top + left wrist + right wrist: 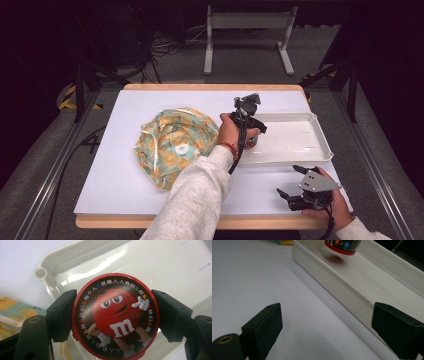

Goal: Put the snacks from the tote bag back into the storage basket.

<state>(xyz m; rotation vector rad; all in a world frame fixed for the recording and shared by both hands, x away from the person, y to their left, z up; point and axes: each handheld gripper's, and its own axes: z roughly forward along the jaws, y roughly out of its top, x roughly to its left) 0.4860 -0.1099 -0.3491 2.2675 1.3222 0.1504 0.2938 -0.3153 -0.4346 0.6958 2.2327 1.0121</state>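
Note:
My left gripper (pixel 248 137) hangs over the left end of a white plastic tray (pixel 300 142). It is shut on a round tin (pixel 115 317) with a red rim and a red cartoon candy figure on its dark lid. Both black jaws press on the tin's sides. In the right gripper view the tin's bottom (pixel 342 245) hovers a little above the tray floor, over its own shadow. My right gripper (pixel 287 180) rests low near the table's front right corner, in front of the tray. It stands open with nothing between its fingers.
A crumpled bag (pixel 175 145) printed in green, orange and yellow lies at the middle left of the white board (pixel 115 190). The tray's long near wall (pixel 332 275) runs just ahead of my right gripper. Dark floor, cables and a metal stand lie beyond the table.

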